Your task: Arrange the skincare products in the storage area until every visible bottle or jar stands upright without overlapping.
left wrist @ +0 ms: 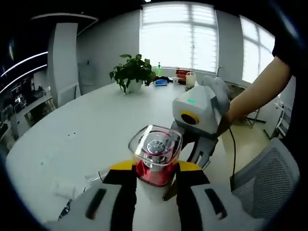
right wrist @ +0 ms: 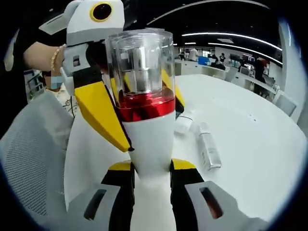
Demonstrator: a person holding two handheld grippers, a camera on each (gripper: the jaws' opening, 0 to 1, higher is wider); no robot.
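White table (left wrist: 96, 125), potted plant (left wrist: 132, 72) by bright windows; both grippers clamp the red-banded bottle (right wrist: 144, 106).

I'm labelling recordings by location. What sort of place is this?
Probably an open-plan office or meeting room: a large white table, a potted plant by tall blinded windows, and a mesh office chair.

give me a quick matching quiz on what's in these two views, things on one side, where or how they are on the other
Things:
1. pump bottle
2. white tube
3. potted plant
4. mesh chair

States:
a. lying flat on the white table
b. standing at the table's far side, near the window
c. held upright, both claws shut on it
d. off the table edge, beside the person's arm

Pairs: 1-c, 2-a, 3-b, 4-d
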